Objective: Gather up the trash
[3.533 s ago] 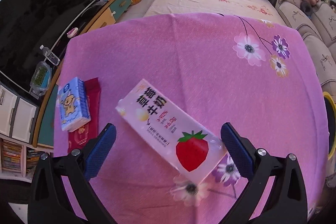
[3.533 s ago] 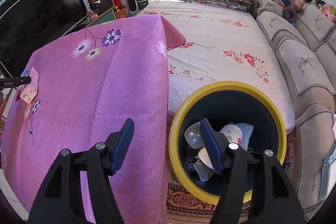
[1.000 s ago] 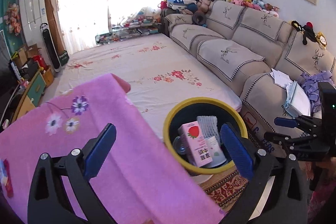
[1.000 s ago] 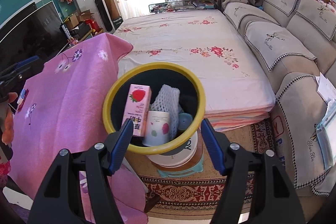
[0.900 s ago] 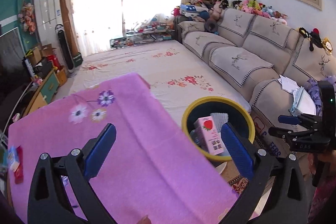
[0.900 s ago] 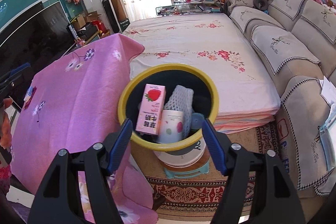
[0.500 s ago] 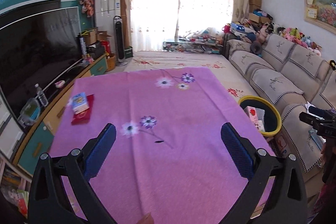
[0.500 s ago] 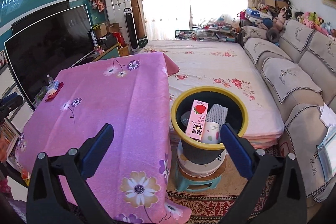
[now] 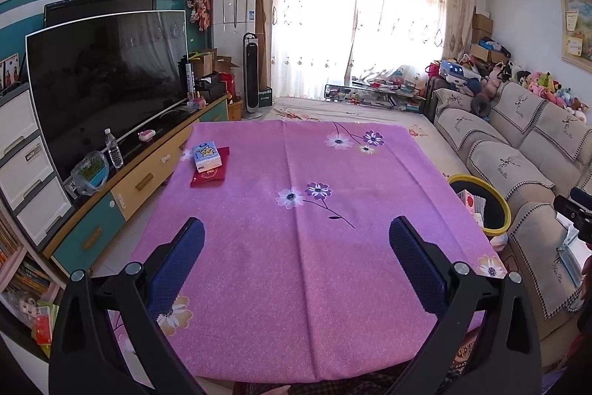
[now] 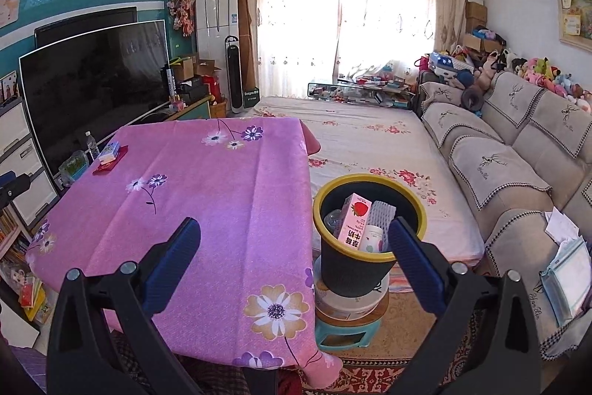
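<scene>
Having dropped carton [image 10: 354,221] in bin [image 10: 370,256] | backing off, facing table [image 9: 296,247] again | left claw [image 9: 296,261] gaping, empty | right claw [image 10: 294,252] having just widened, holding nothing | remaining: tissue pack [image 9: 206,156], red packet [image 9: 211,173]

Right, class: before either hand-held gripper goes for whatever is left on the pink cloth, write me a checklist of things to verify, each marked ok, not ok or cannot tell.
1. Left hand-held gripper empty, jaws wide: ok.
2. Right hand-held gripper empty, jaws wide after just opening: ok.
3. Strawberry milk carton inside the yellow-rimmed bin: ok.
4. Pink cloth cleared: not ok; blue tissue pack lies on a red packet at the far left corner.
5. Those two are trash: cannot tell.
6. Bin has room: cannot tell.
</scene>
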Available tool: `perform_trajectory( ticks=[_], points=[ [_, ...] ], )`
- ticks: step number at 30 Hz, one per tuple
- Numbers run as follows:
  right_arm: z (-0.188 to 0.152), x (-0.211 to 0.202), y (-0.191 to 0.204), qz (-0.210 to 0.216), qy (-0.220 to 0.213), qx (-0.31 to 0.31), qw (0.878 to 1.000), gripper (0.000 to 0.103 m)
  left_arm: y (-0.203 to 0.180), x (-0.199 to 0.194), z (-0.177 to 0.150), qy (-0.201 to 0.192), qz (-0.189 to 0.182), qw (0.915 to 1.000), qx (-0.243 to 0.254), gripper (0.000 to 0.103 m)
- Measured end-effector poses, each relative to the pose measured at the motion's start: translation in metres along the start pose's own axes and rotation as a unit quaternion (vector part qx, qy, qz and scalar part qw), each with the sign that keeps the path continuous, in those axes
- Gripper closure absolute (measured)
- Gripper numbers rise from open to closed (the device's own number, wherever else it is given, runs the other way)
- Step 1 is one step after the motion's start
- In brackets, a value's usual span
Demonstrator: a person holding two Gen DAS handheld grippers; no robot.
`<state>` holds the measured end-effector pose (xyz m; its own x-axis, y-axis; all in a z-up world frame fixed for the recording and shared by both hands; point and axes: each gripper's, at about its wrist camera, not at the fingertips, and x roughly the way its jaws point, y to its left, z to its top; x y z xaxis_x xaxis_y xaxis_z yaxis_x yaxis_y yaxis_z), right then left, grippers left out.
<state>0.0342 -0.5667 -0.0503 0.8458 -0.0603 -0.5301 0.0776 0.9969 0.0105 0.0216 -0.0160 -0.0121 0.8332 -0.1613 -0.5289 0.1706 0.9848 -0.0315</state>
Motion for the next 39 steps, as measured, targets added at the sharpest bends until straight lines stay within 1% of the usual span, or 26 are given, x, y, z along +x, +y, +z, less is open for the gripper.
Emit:
perform_trajectory(
  ticks=[5, 11, 22, 39],
  points=[
    [-0.002, -0.002, 0.007, 0.003, 0.001, -0.011, 1.000, 0.006, 0.005, -0.006, -0.006, 0.000, 0.003, 1.0000, -0.009, 0.005],
    [-0.001, -0.004, 0.011, 0.007, -0.003, -0.011, 1.000, 0.006, 0.011, -0.012, -0.010, -0.004, 0.004, 0.9999, -0.014, 0.005],
    [0.000, -0.006, 0.012, 0.009, -0.006, -0.008, 1.000, 0.006, 0.009, -0.011, -0.004, -0.007, 0.011, 0.9998, -0.017, 0.005],
    [0.000, -0.004, 0.010, 0.011, -0.006, -0.008, 1.000, 0.006, 0.008, -0.009, -0.003, -0.005, 0.015, 0.9998, -0.016, 0.005]
  ],
)
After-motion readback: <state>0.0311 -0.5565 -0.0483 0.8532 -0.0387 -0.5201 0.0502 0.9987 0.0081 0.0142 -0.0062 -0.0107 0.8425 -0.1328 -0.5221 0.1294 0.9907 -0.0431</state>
